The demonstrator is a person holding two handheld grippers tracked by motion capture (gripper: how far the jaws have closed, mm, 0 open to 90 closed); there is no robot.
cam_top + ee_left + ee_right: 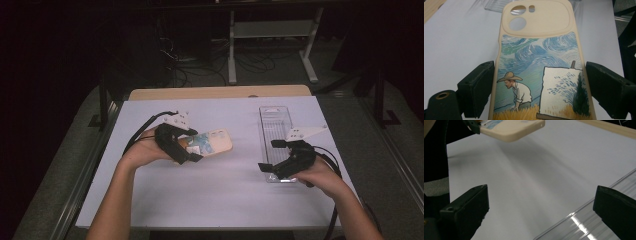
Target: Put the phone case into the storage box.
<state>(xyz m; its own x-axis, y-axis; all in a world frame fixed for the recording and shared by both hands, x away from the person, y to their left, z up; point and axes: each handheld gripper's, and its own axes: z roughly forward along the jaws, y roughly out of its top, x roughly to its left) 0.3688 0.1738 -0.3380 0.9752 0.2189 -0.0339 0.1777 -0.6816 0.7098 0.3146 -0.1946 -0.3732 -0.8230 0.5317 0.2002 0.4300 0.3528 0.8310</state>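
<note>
A cream phone case (215, 141) with a painted scene of a man in a straw hat hangs a little above the white table cover (225, 200). My left gripper (194, 146) is shut on it, the pads pressing both long edges near its lower end (539, 50). The camera cut-outs point away from the hand. My right gripper (271, 156) is open at the near end of a clear plastic tray (275, 117). One jaw stands over the tray's rim (599, 220) and the other over the bare cover. The case's far end (511, 128) floats off to that gripper's upper left.
The tray lies lengthwise on the right half of the cover. A strip of wooden tabletop (220, 92) runs along the far edge. Beyond it, on the dark floor, are a white desk frame (270, 30) and loose cables (200, 65).
</note>
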